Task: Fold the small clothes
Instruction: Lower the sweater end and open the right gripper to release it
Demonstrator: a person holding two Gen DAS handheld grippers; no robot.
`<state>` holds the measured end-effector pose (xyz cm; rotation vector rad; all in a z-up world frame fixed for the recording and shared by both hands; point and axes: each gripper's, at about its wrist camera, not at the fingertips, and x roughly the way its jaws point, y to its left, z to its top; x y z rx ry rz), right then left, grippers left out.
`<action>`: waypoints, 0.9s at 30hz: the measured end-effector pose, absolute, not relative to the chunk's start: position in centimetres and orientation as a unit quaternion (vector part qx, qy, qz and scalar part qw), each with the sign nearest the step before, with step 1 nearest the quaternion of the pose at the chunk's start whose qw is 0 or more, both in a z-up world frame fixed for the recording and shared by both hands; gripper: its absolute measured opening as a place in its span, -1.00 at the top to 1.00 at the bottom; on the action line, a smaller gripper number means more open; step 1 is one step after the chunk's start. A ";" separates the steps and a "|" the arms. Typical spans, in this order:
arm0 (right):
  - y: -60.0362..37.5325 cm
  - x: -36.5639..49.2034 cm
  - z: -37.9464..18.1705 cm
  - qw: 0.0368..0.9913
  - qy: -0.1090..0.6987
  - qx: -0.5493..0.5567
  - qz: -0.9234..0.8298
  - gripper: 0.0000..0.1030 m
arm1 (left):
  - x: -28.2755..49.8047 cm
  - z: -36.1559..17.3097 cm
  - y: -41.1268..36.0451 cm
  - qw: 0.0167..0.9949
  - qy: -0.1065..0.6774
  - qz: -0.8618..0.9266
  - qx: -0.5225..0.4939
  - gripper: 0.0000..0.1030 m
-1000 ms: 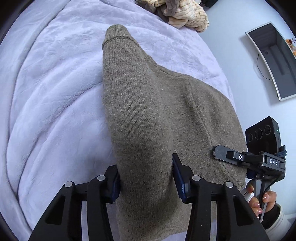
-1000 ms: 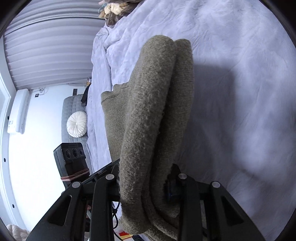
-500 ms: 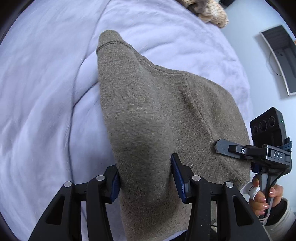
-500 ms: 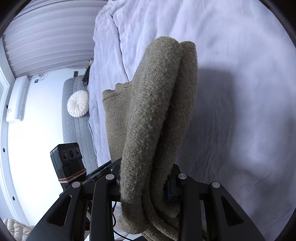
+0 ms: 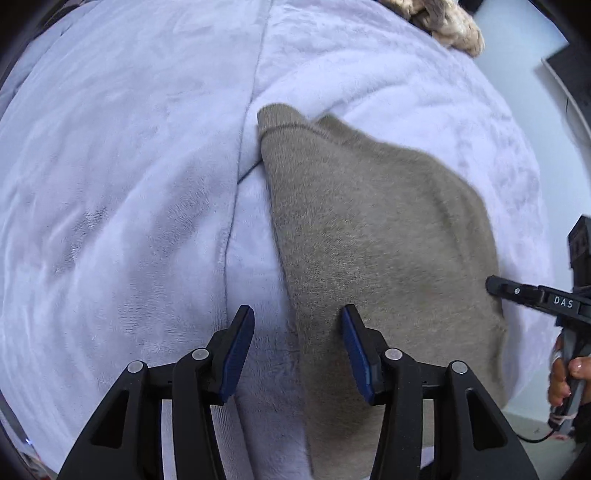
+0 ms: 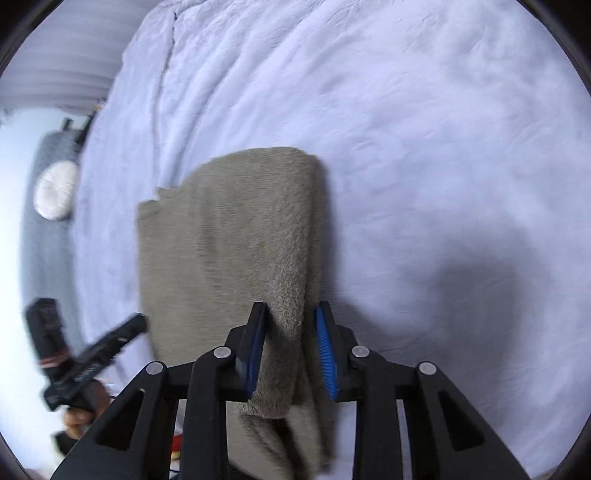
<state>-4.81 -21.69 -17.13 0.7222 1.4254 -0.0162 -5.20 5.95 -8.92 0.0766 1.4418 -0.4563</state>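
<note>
Left wrist view: the olive knit sweater [image 5: 376, 236] lies folded on the pale lavender blanket [image 5: 129, 184], its ribbed cuff end pointing up the bed beside a crease in the cover. The left gripper [image 5: 297, 325] hangs over the sweater's near edge and its jaws are opening; the right pad sits against the knit, the left pad stands clear over bare blanket, so nothing is pinched. At the right edge the other tool's black finger reaches the sweater's side, a hand [image 5: 565, 373] wrapped round its handle. A heap of beige striped clothes [image 5: 443, 18] sits at the bed's far end.

Right wrist view: the right gripper [image 6: 290, 332] has a raised ridge of sweater [image 6: 229, 240] between its blue pads and the jaws are closing on it. Beyond the bed, a grey sofa [image 6: 40, 258] carries a round white cushion [image 6: 55, 190].
</note>
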 end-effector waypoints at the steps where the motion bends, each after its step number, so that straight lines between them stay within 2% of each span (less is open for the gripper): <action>1: -21.5 -5.0 -17.6 0.701 0.647 0.300 -0.018 0.44 | -5.4 -9.1 6.5 0.728 0.653 -0.204 0.039 -0.01; 3: -21.6 -5.2 -18.9 0.689 0.657 0.304 -0.028 0.43 | -5.6 -9.1 6.2 0.737 0.648 -0.184 0.055 -0.31; 4: -21.7 -5.3 -19.0 0.687 0.655 0.312 -0.033 0.43 | -5.6 -8.9 6.2 0.740 0.646 -0.177 0.062 -0.33; 10: -22.0 -6.4 -16.1 0.697 0.655 0.289 -0.036 0.43 | -6.5 -7.3 7.8 0.732 0.655 -0.176 0.065 -0.33; 18: -16.9 -9.7 -12.3 0.697 0.641 0.317 0.057 0.43 | -9.9 -7.1 8.1 0.704 0.678 -0.189 0.088 -0.34; 23: -12.6 -9.6 -14.7 0.661 0.680 0.306 0.083 0.43 | -10.3 -7.1 7.9 0.703 0.679 -0.191 0.089 -0.34; 27: -13.5 -10.3 -17.2 0.635 0.694 0.337 0.034 0.43 | -10.1 -6.9 8.1 0.704 0.678 -0.192 0.088 -0.34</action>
